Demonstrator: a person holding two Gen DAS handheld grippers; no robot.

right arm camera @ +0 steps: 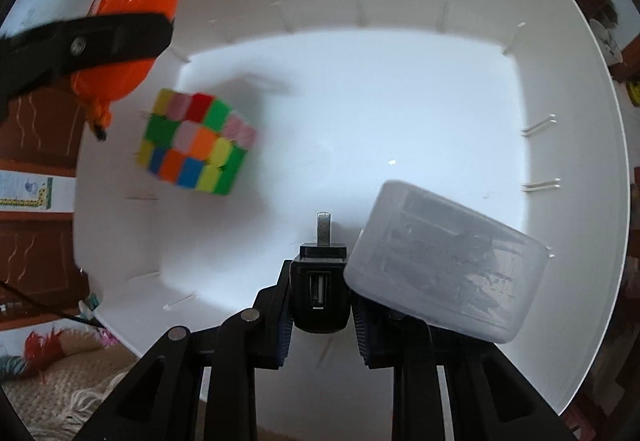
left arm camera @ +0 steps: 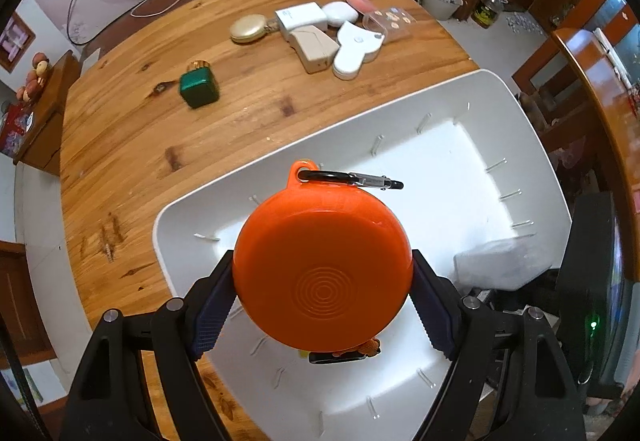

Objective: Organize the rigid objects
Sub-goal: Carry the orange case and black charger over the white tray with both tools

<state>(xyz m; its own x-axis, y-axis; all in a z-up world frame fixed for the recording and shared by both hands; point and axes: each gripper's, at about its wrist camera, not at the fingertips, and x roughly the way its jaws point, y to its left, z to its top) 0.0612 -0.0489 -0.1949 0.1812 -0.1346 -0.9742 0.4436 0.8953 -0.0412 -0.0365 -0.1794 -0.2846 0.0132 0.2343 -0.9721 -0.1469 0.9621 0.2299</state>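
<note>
My white bin (right arm camera: 592, 89) already has a scrambled puzzle cube (right arm camera: 196, 143) and a frosted plastic box (right arm camera: 444, 261) in it. My left gripper (left arm camera: 322, 281) is clamped on an orange round case (left arm camera: 322, 265) with a carabiner (left arm camera: 352, 179), right over the bin. My right gripper (right arm camera: 320, 305) is pinched tight on a small black charger plug (right arm camera: 319, 289) just beside the frosted box. Green box (left arm camera: 199, 87) and some white cases (left arm camera: 352, 49) sit out on the wooden table (left arm camera: 132, 145).

The right tongs (right arm camera: 320, 315) clamp a black plug adapter (right arm camera: 319, 291) over the white bin (right arm camera: 580, 89) (a blurred, seemingly mid-air puzzle cube (right arm camera: 196, 143) at left).
</note>
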